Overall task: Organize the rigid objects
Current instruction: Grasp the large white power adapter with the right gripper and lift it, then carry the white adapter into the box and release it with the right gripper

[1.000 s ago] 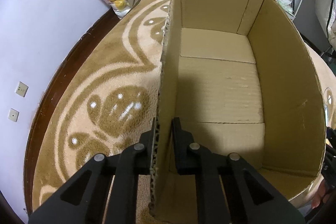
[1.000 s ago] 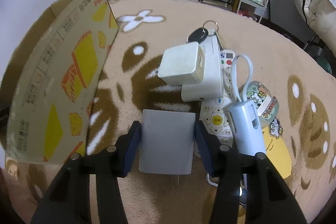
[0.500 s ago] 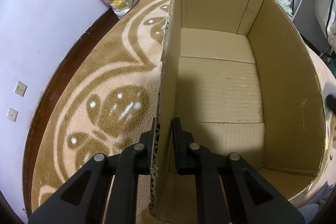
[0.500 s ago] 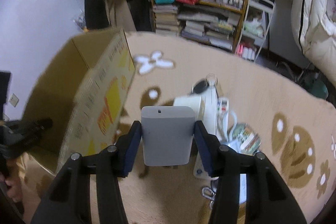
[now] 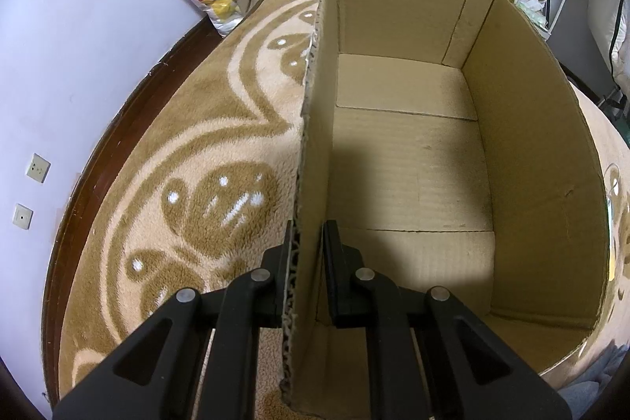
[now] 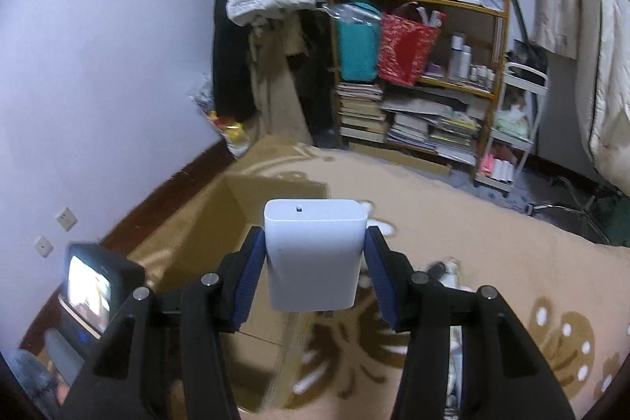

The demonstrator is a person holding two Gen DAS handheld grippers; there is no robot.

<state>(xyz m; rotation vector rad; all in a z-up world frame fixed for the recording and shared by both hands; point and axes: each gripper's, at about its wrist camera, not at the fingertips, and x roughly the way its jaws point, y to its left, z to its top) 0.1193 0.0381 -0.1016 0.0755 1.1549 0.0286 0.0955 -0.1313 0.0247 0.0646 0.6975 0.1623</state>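
Observation:
An open cardboard box (image 5: 531,160) stands on the carpet with nothing inside it. My left gripper (image 5: 309,254) is shut on the box's left wall, one finger outside and one inside. My right gripper (image 6: 313,262) is shut on a white rectangular power bank (image 6: 313,254) and holds it up in the air above the box (image 6: 220,223), which shows blurred below and left of it. A few of the other small objects (image 6: 449,270) show on the carpet behind the right finger.
A patterned tan carpet (image 5: 197,152) covers the floor. A white wall (image 5: 78,26) with dark baseboard runs on the left. A cluttered bookshelf (image 6: 417,81), hanging coats and a white cart (image 6: 512,128) stand at the back. The left gripper's camera unit (image 6: 94,282) shows at lower left.
My right gripper has lifted the power bank off the carpet and swung it left, over the box. The left gripper has kept its hold on the box wall.

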